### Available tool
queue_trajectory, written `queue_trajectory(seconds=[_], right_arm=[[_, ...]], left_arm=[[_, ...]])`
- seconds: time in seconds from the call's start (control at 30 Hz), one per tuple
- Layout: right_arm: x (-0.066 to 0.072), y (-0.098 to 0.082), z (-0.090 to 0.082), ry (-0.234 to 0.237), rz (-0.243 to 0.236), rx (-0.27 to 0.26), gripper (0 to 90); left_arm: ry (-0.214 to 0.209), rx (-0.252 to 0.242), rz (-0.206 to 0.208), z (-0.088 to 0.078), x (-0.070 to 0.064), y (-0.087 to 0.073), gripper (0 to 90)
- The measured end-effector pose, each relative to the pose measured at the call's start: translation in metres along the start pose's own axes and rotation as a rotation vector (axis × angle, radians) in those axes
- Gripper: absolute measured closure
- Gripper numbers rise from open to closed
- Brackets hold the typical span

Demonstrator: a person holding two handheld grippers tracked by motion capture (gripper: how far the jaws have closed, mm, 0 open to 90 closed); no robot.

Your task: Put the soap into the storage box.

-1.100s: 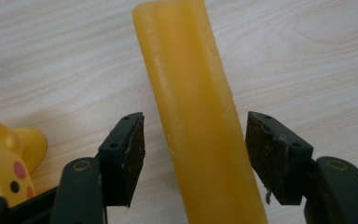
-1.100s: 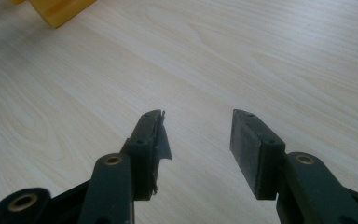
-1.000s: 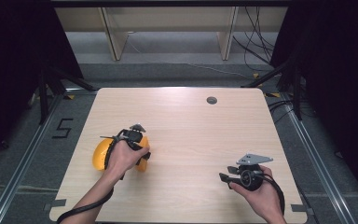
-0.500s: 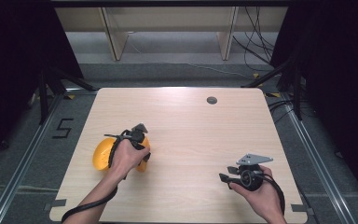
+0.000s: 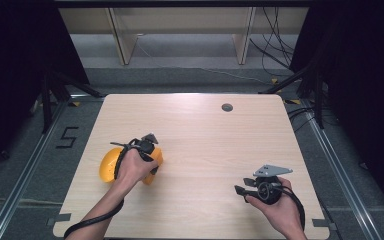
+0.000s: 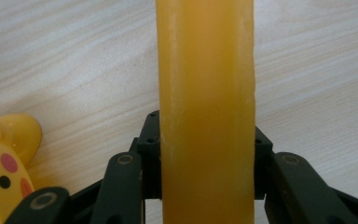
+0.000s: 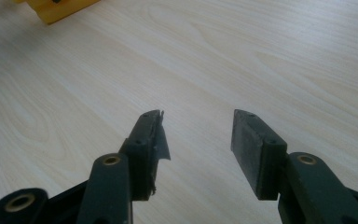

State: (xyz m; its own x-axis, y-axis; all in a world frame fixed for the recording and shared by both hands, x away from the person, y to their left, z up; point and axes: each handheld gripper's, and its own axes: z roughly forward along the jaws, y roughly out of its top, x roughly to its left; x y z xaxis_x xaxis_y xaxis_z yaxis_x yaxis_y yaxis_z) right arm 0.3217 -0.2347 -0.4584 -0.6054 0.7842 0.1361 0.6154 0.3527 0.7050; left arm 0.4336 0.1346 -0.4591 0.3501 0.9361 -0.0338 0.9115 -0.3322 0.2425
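Note:
A yellow toy-like object (image 5: 111, 164) lies at the left of the wooden table (image 5: 205, 130). My left gripper (image 5: 150, 152) stands over its right part, held by a hand. In the left gripper view the left gripper (image 6: 205, 126) is shut on a thick amber-yellow bar (image 6: 207, 93) of that object, with a yellow duck shape with a pink cheek (image 6: 4, 163) at the lower left. My right gripper (image 5: 241, 190) rests low at the table's right front and points left. Its jaws (image 7: 198, 126) stand open over bare wood, and a corner of the yellow object (image 7: 58, 7) lies far off.
A small dark round grommet (image 5: 227, 107) sits in the tabletop near the far edge. Beyond the table are a pale shelf unit (image 5: 180, 30), cables (image 5: 275, 45) and black stands. A "5" (image 5: 67, 136) is marked on the floor at the left.
The left hand has shifted slightly over the yellow object, so more of its left side shows. The right gripper has not moved.

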Motion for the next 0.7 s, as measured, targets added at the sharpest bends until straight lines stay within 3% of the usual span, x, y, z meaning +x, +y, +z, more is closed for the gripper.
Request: queue_trajectory(seconds=[0.1, 0.13, 0.2, 0.23, 0.3, 0.37, 0.4, 0.53, 0.63, 0.7], right_arm=[[0.0, 0.0, 0.0, 0.003, -0.001, -0.003, 53.1], [0.003, 0.0, -0.001, 0.007, 0.044, 0.012, 53.2], [0.0, 0.0, -0.001, -0.002, -0.002, 0.002, 53.2], [0.0, 0.0, -0.001, -0.001, -0.005, -0.001, 53.1], [0.0, 0.0, 0.0, 0.001, -0.011, -0.007, 53.1], [0.0, 0.0, 0.0, 0.002, -0.011, -0.008, 53.1], [0.002, 0.0, 0.0, 0.005, 0.018, 0.003, 53.1], [0.002, 0.001, 0.0, 0.004, 0.017, -0.001, 53.0], [0.0, 0.0, 0.001, 0.002, -0.012, -0.01, 53.0], [0.001, 0.001, 0.0, 0.002, 0.001, -0.003, 53.0]], left_arm=[[-0.005, -0.017, 0.009, -0.003, -0.002, -0.001, 60.4], [-0.008, -0.023, 0.01, -0.005, -0.002, -0.001, 60.4], [-0.018, -0.028, 0.008, -0.009, -0.003, -0.002, 60.5], [-0.007, -0.023, 0.063, -0.015, 0.002, 0.0, 60.5], [-0.034, -0.071, 0.049, -0.015, 0.001, -0.002, 60.5], [-0.04, -0.067, 0.055, -0.021, 0.002, -0.003, 60.5], [-0.039, -0.071, 0.053, -0.023, 0.001, -0.004, 60.5], [-0.04, -0.068, 0.052, -0.029, 0.003, -0.007, 60.5], [-0.043, -0.059, 0.048, -0.035, 0.005, -0.008, 60.5], [-0.044, -0.077, 0.035, -0.038, 0.005, -0.009, 60.5]])
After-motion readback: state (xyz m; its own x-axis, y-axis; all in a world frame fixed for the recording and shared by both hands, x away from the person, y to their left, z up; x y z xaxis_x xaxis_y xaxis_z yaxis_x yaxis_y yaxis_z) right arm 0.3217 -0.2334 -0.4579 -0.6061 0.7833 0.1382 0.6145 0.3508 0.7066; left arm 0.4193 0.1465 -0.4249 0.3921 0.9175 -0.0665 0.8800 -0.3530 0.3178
